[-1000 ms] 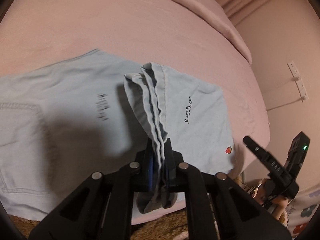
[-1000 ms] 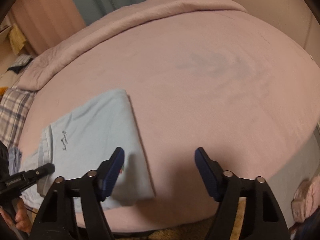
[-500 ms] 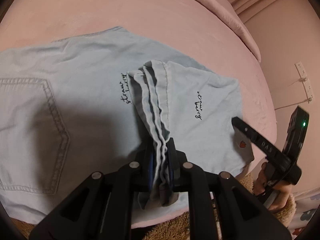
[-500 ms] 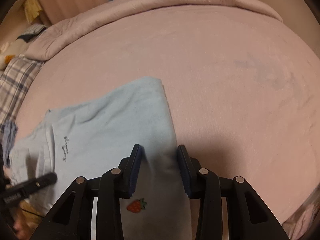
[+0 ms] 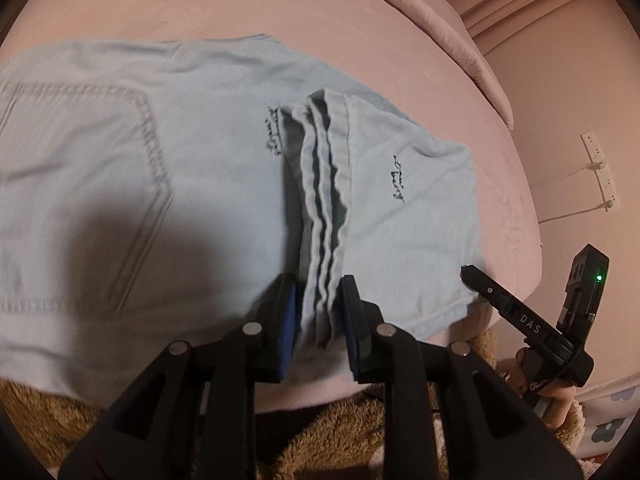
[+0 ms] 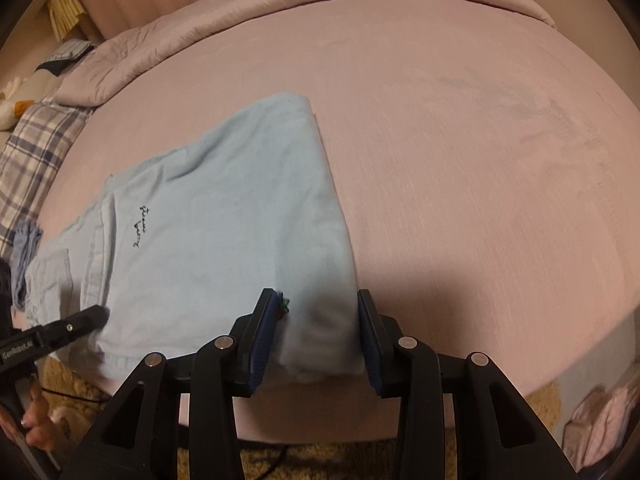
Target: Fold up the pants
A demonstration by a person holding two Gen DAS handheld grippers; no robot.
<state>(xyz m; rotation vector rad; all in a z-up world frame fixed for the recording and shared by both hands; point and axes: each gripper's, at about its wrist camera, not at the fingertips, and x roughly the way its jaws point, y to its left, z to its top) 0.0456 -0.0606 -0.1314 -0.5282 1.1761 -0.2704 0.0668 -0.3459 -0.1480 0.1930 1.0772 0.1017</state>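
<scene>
Light blue pants (image 5: 120,184) lie folded on a pink bed (image 5: 240,8); the right wrist view shows them too (image 6: 224,216). My left gripper (image 5: 318,312) has its jaws slightly apart around the bunched hem layers (image 5: 324,208), which rest between the pads near the bed's front edge. My right gripper (image 6: 316,336) straddles the folded corner of the pants by the strawberry mark (image 6: 283,305), with its jaws apart and the cloth between them. The right gripper also shows at the right of the left wrist view (image 5: 464,272).
A rolled pink duvet (image 6: 280,4) lies along the far side of the bed. A plaid pillow (image 6: 32,152) sits at the left. A brown fuzzy rug (image 5: 320,440) lies below the bed's front edge. A wall socket strip (image 5: 600,168) is at the right.
The left gripper carried the hem leftward over the pants and its jaws loosened. The right gripper moved onto the folded corner, narrowed around it, then widened a little.
</scene>
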